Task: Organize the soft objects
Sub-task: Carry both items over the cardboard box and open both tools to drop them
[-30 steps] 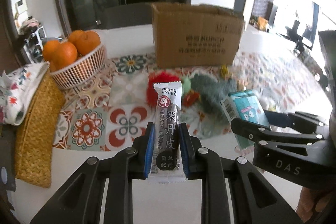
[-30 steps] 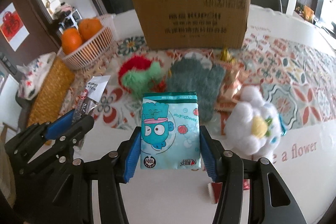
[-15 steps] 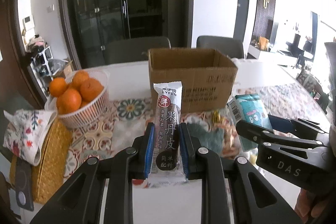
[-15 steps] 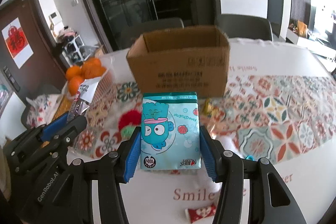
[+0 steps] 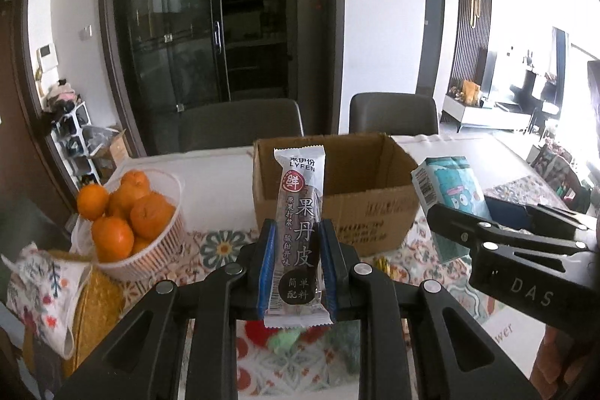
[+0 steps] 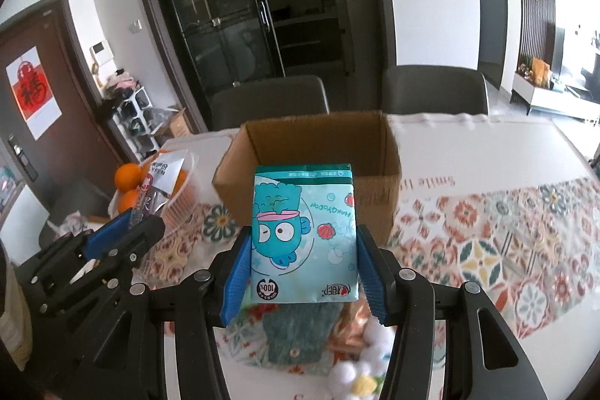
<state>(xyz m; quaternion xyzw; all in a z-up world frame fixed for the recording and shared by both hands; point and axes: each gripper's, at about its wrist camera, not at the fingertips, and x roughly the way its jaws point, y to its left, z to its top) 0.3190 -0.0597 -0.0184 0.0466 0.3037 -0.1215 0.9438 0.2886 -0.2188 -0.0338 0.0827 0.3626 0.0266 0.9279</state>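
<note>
Two grippers, each clamped on one packet. Left gripper (image 5: 296, 265): blue pads closed narrowly on the lower half of a long dark snack bar in a clear-ended wrapper with white Chinese lettering (image 5: 300, 223), held upright, top end standing above the pads. Right gripper (image 6: 302, 272): pads set wider apart, pressed against both sides of a flat turquoise tissue pack printed with a cartoon fish face (image 6: 303, 231), also upright. One open brown cardboard box (image 5: 337, 190) just beyond both packets, on a patterned tile-print tablecloth (image 6: 487, 242). One white slatted basket (image 5: 150, 250) at far left, holding about six oranges (image 5: 112, 237). Below the grippers, near edge: one grey-green knitted glove (image 6: 296, 332), one white fluffy flower toy with yellow centre (image 6: 360, 373), one red fuzzy toy partly hidden (image 5: 255, 328). Two grey chairs (image 5: 393, 113) behind the table.
</note>
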